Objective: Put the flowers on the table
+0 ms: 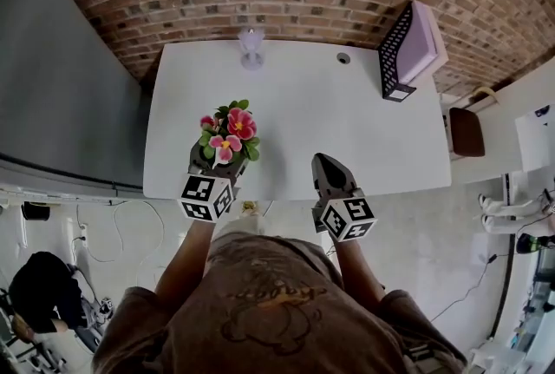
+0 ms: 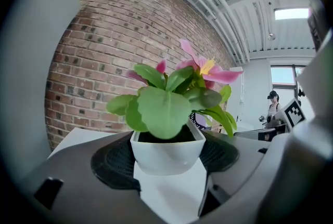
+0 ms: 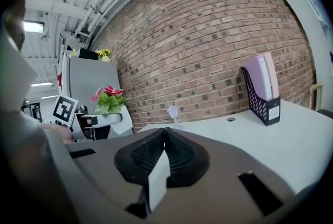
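Observation:
A small white pot of pink flowers point(image 1: 228, 136) with green leaves is held by my left gripper point(image 1: 214, 164) over the near left part of the white table point(image 1: 303, 116). In the left gripper view the white pot point(image 2: 166, 151) sits squeezed between the two dark pads, the flowers point(image 2: 200, 68) rising above it. Whether the pot touches the tabletop I cannot tell. My right gripper point(image 1: 324, 166) is over the table's front edge, jaws pressed together with nothing between them. From the right gripper view, the flowers point(image 3: 106, 98) show at the left.
A black mesh file holder point(image 1: 409, 49) with purple folders stands at the table's far right corner. A small pale purple glass point(image 1: 251, 47) stands at the far edge, a cable hole point(image 1: 343, 58) beside it. A brick wall lies behind; a brown chair point(image 1: 466, 131) is right of the table.

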Motion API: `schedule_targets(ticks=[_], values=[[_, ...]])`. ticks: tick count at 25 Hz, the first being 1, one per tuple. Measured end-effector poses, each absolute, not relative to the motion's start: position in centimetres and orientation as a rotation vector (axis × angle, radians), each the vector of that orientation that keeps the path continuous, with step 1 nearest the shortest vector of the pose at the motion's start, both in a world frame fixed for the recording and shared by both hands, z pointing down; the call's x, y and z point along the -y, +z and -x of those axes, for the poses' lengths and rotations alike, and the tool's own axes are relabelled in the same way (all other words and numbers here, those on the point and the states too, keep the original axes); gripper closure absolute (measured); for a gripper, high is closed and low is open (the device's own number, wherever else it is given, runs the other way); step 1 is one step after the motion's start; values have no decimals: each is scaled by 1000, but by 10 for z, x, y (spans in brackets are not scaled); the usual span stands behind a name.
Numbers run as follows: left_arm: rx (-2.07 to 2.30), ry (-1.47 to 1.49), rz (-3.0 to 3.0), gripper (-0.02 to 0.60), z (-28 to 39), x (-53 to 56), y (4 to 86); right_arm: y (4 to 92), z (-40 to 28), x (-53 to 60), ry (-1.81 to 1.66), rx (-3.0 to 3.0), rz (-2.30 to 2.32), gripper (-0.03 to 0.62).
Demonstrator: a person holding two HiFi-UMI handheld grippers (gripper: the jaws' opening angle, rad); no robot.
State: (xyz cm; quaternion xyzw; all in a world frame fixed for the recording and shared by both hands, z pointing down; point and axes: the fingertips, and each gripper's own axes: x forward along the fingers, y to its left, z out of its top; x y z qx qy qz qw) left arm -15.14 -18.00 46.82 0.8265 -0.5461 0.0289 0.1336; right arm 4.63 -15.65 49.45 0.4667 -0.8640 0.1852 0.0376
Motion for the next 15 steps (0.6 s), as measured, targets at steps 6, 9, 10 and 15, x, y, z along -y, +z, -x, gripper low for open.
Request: schedule_targets(ticks=[6, 9, 10, 15], values=[[1489, 86, -2452, 221, 161, 224, 472, 493, -30, 183, 562, 2603, -1514, 589], [1434, 93, -2471, 221, 156, 238, 478, 492, -33, 189, 561, 2570, -1564, 589], [1417, 98, -2478, 221, 153, 242, 479, 492, -35, 190, 561, 2559, -1579, 589], [1377, 105, -2496, 221, 141, 257, 484, 491, -45, 201, 554, 2536, -1617, 591]])
